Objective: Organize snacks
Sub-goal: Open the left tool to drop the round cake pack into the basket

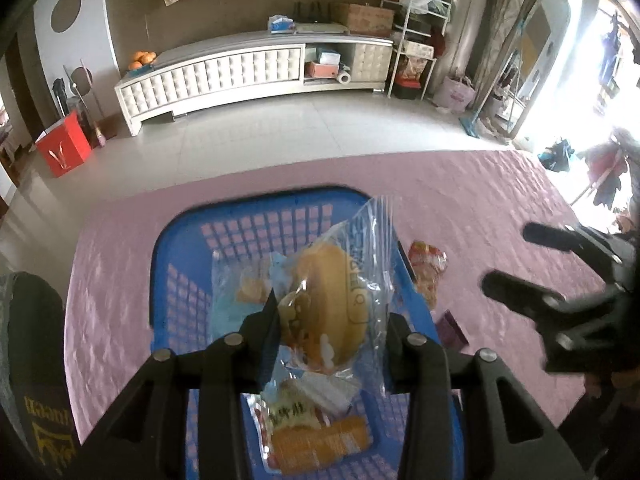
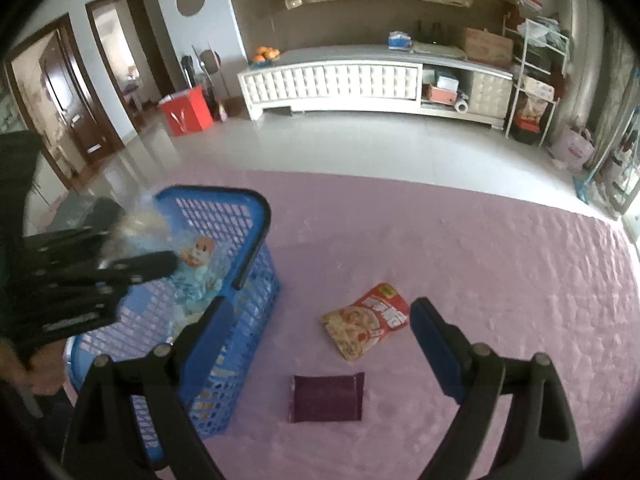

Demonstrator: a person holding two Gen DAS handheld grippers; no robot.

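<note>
A bread roll in a clear bag (image 1: 336, 280) hangs over the blue basket (image 1: 256, 200), with my left gripper (image 1: 332, 312) shut on its sides. Under it in the basket lie an orange snack packet (image 1: 316, 440) and other clear-wrapped snacks (image 2: 198, 252). To the right of the basket (image 2: 256, 216), a red snack packet (image 2: 368, 320) and a dark purple packet (image 2: 326, 398) lie flat on the pink cloth. My right gripper (image 2: 322, 308) stands open above those two packets, with nothing between its blue pads (image 2: 434, 340). In the left wrist view the right gripper (image 1: 508, 256) is at the far right.
The pink quilted cloth (image 2: 500, 280) ends at a far edge, with pale tiled floor (image 2: 340, 148) beyond it. A long white cabinet (image 2: 360, 80) and a red box (image 2: 186, 112) stand by the far wall. A dark sleeve (image 1: 36, 360) shows at lower left.
</note>
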